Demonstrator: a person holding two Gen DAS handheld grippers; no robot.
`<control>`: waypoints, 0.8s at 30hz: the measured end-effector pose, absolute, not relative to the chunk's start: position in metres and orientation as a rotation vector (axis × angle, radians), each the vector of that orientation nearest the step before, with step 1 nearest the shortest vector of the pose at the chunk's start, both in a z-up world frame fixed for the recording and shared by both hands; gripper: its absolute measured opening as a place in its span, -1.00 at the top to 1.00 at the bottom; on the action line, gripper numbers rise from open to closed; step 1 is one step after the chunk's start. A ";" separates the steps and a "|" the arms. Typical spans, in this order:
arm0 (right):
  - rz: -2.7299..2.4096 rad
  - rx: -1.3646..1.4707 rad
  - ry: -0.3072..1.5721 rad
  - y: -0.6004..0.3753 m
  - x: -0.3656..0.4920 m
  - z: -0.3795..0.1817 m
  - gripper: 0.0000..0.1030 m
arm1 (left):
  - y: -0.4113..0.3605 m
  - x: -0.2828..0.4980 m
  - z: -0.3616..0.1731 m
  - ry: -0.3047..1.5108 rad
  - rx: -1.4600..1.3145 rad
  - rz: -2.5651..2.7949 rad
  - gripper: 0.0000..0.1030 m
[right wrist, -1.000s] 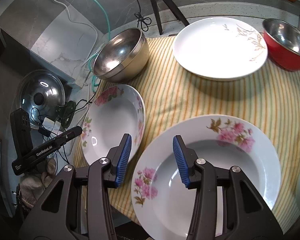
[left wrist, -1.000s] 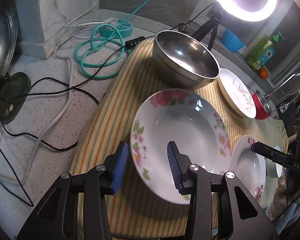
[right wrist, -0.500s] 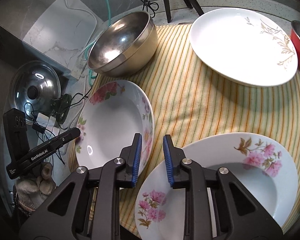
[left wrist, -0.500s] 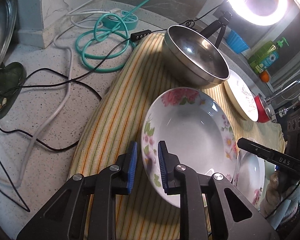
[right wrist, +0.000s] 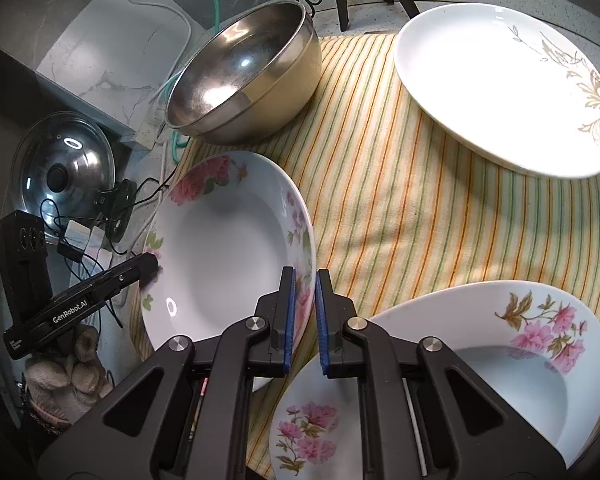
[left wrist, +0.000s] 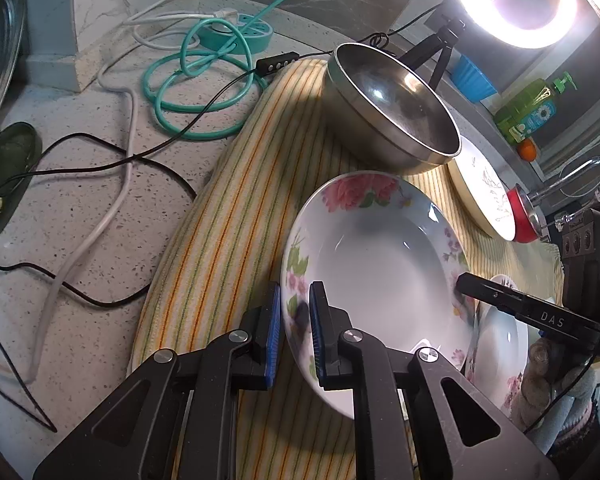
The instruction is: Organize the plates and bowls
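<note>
The striped cloth (right wrist: 400,220) covers the counter as a padded bed for the crockery. At twelve o'clock on it sits the steel mixing bowl (right wrist: 244,80), tipped on its round base; toward two o'clock lies the plain white plate (right wrist: 500,84).

The floral soup plate (right wrist: 228,248), near nine o'clock on the cloth, is gripped from both sides, seemingly so it comes up level. The left gripper (left wrist: 294,324) is closed down on its near rim, and the right gripper (right wrist: 305,308) pinches the opposite rim, jaws nearly together. I judge it is bound for the second floral plate (right wrist: 500,380) at five o'clock.

That plate is partly hidden behind the right gripper. A red bowl (left wrist: 522,216) is only a sliver, its contents unreadable.
</note>
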State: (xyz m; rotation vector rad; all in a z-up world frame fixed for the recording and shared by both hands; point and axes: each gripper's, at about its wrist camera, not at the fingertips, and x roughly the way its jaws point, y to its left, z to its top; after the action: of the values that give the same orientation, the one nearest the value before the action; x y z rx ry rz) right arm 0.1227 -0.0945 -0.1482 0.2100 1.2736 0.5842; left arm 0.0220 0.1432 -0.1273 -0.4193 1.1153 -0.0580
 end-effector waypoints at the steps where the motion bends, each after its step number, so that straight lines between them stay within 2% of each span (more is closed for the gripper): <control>1: 0.583 0.212 1.275 -0.095 0.123 -0.148 0.82 | 0.143 0.022 -0.127 1.116 -0.419 -0.058 0.76; 24: 0.574 0.274 1.241 -0.113 0.110 -0.128 0.81 | 0.139 0.015 -0.100 1.072 -0.414 -0.050 0.75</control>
State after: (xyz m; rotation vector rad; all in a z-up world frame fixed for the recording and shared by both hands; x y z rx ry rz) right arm 0.1105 -0.1128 -0.1279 0.2741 1.2414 0.5735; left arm 0.0151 0.1385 -0.1002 -0.4136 1.0721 -0.0505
